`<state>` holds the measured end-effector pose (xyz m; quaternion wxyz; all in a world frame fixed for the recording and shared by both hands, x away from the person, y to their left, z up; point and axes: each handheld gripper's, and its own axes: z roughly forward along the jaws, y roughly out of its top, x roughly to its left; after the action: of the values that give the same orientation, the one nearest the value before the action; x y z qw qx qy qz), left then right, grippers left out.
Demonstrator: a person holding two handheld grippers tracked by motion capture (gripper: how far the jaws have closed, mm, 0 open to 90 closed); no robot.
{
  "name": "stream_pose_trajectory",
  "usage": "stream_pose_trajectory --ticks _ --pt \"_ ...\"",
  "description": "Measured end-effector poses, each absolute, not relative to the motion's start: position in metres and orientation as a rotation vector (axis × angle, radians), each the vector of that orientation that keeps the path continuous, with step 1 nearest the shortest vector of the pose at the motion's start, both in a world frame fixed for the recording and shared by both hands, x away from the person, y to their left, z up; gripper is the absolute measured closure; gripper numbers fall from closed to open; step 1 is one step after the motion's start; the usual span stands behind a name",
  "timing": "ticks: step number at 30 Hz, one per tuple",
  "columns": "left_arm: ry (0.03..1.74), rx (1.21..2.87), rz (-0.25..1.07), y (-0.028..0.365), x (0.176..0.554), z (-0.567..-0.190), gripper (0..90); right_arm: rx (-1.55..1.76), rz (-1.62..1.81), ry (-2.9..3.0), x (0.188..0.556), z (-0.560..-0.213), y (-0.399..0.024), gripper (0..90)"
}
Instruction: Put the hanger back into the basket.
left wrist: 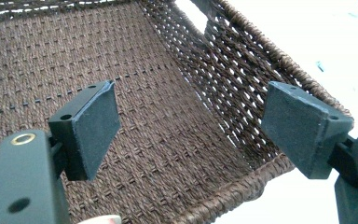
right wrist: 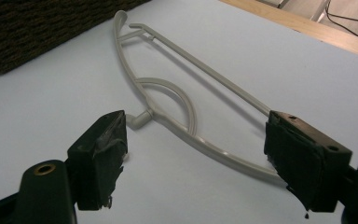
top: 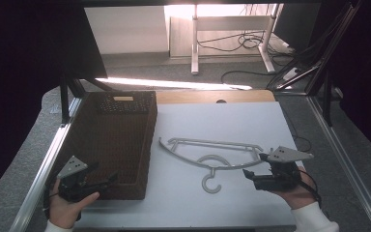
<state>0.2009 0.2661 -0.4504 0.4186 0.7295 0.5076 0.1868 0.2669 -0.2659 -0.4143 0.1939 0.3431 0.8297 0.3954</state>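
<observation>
lining up the right gripper [top: 257, 170], jaws spread and empty, on the hanger [top: 211, 155]; i'm aiming for the arm end. left gripper [top: 100, 180] is idling spread over the basket [top: 145, 145].

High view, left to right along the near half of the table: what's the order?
Left gripper → brown woven basket → grey clothes hanger → right gripper. Both grippers have their jaws open, holding nothing.
</observation>
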Motion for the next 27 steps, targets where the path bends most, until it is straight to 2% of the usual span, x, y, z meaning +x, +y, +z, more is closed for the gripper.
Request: stream_pose_trajectory --ticks 27 --pt "1.261 1.826 0.467 0.2653 0.2043 -0.4485 19.0 0.947 1.104 2.395 0.2676 -0.4192 -0.2658 28.7"
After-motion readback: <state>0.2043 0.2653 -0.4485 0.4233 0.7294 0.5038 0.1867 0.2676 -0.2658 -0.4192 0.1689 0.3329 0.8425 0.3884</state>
